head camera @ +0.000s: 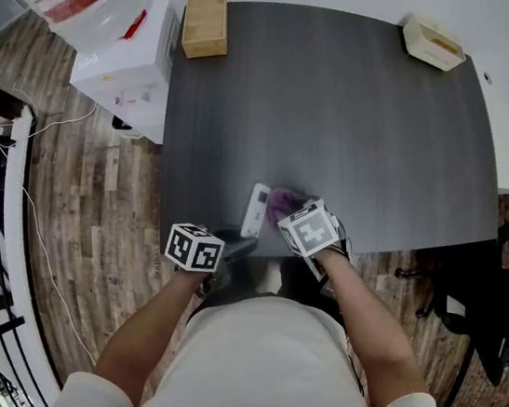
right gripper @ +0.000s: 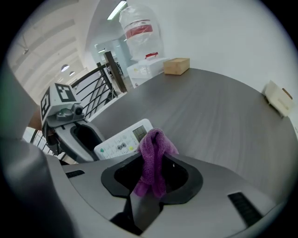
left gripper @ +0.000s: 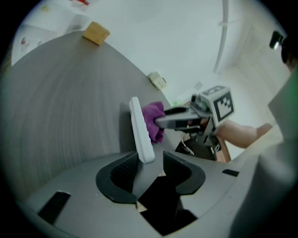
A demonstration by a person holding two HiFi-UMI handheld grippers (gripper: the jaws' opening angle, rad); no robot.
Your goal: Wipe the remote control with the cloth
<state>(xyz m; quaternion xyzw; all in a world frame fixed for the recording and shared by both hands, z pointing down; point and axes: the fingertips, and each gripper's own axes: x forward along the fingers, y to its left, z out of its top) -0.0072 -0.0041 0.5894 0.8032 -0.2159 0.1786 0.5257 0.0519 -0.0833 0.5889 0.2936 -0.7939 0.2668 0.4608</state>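
Tabletop (head camera: 342,116) dark grey, floor (head camera: 106,224) wooden; left fingers (left gripper: 122,175) loose around remote control (left gripper: 141,132), right fingers (right gripper: 179,177) clenching cloth (right gripper: 153,160).

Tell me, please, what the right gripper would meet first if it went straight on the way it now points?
Most likely the remote control, lying just ahead of the right gripper; the cloth it holds seems to touch the remote, though depth is unclear.
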